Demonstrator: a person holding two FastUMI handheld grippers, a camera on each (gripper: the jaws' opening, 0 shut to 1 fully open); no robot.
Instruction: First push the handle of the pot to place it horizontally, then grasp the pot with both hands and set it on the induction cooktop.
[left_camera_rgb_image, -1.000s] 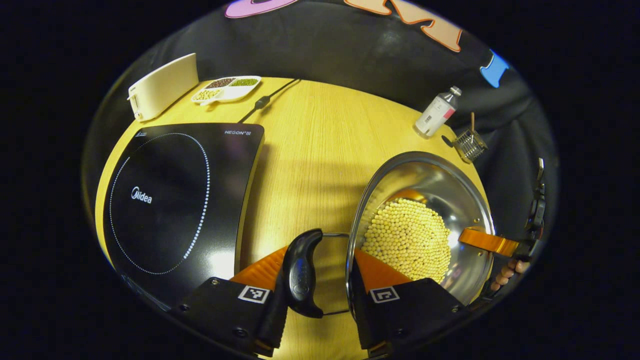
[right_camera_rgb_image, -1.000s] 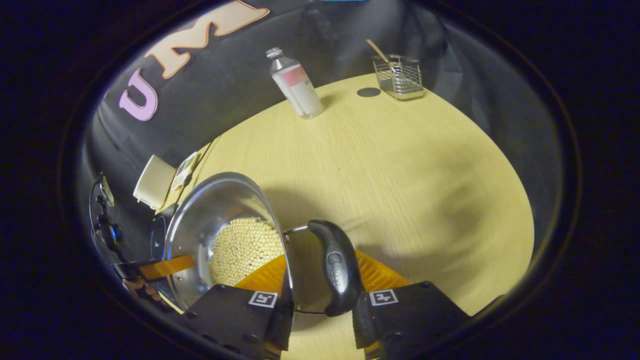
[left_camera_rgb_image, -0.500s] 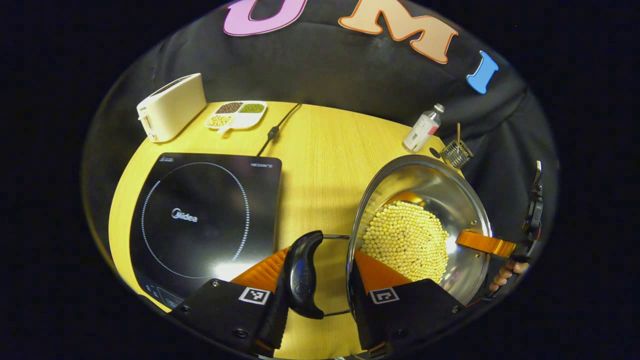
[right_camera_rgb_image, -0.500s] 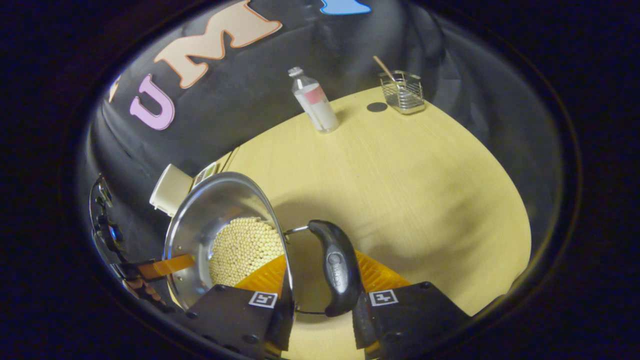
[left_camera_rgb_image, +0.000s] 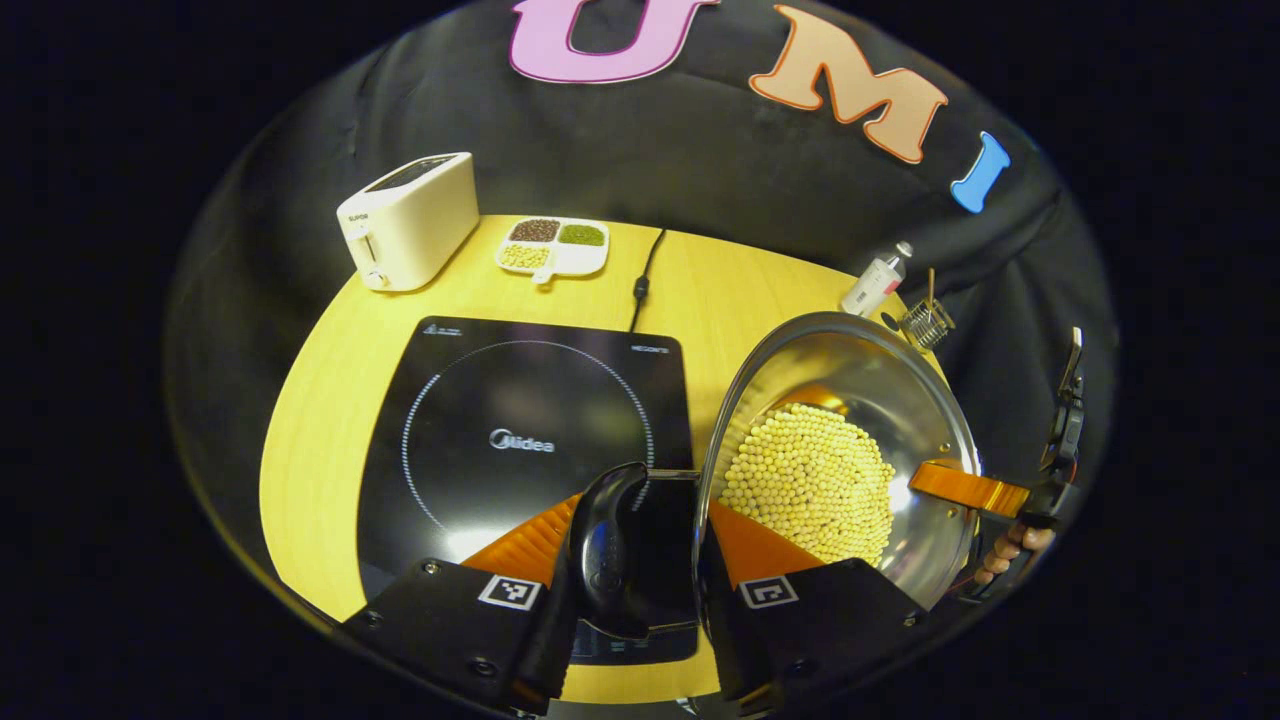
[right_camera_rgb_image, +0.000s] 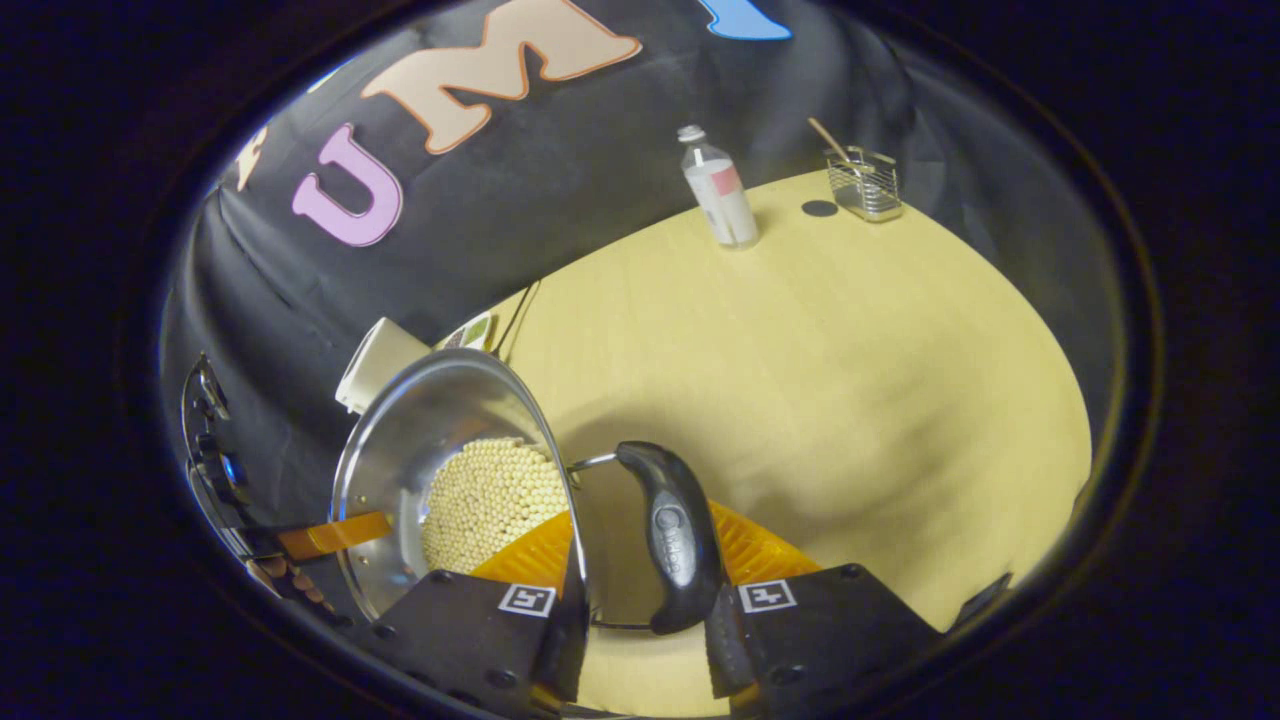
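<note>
Now the steel pot (left_camera_rgb_image: 850, 400), loaded with pale round beans (left_camera_rgb_image: 810, 480), hangs above the wooden table (left_camera_rgb_image: 330, 400), carried between 2 grippers. The left gripper (left_camera_rgb_image: 640, 530) has its 2 fingers closed on the pot's rim wall just behind the black left handle (left_camera_rgb_image: 605, 545), 1 finger inside the pot and 1 outside. In the right gripper view the right gripper (right_camera_rgb_image: 640, 545) grips the opposite wall the same way beside the black right handle (right_camera_rgb_image: 675, 535), and both handles lie flat, level with the rim.

Over the last second the induction cooktop (left_camera_rgb_image: 520, 440) has slid from the far left of the left gripper view to sit directly beneath the left fingers, so the pot has been carried sideways toward it. The pot's left handle now overlaps the cooktop's near edge, while most of the bowl looks to be over bare wood. The handle step appears done and the carry well advanced; a further shift over the ring and a level lowering seem to remain.

Around the cooktop stand 1 cream toaster (left_camera_rgb_image: 410, 220), 1 white divided dish (left_camera_rgb_image: 553, 248) holding 3 kinds of beans, and 1 power cord (left_camera_rgb_image: 642, 285) running to the back. At the far right corner are 1 clear bottle (right_camera_rgb_image: 720, 190), 1 wire basket (right_camera_rgb_image: 865, 185) with a stick in it, and 1 dark round spot (right_camera_rgb_image: 819, 208) on the wood.
</note>
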